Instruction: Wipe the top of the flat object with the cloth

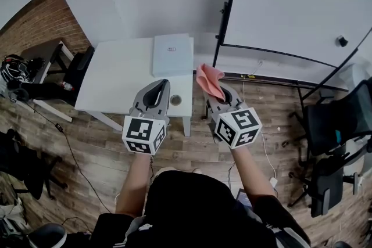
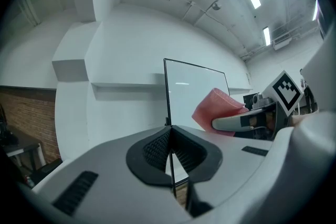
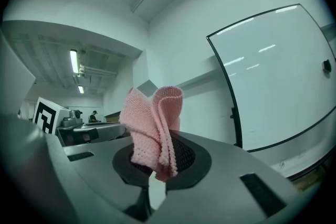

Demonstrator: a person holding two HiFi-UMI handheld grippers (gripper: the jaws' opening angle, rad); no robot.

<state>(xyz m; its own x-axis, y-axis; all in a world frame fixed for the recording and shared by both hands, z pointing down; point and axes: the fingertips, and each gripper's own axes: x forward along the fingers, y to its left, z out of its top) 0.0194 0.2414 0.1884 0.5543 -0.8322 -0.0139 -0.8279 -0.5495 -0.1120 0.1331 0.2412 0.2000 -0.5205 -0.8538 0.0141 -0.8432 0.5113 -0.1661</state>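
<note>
A flat white square object (image 1: 172, 54) lies at the far right end of the white table (image 1: 116, 78). My right gripper (image 1: 220, 92) is shut on a pink knitted cloth (image 1: 209, 81), which stands up from the jaws (image 3: 155, 131) and hangs over the floor just right of the table. My left gripper (image 1: 157, 92) is shut with nothing in it, over the table's near edge. In the left gripper view its closed jaws (image 2: 169, 150) point at the white wall, with the cloth (image 2: 216, 108) to the right.
A round hole (image 1: 175, 100) sits in the table's near right corner. A whiteboard on a black frame (image 1: 290, 3) stands to the right. Black chairs (image 1: 334, 130) are at the far right, and bags and a chair (image 1: 35, 75) at the left. The floor is wood.
</note>
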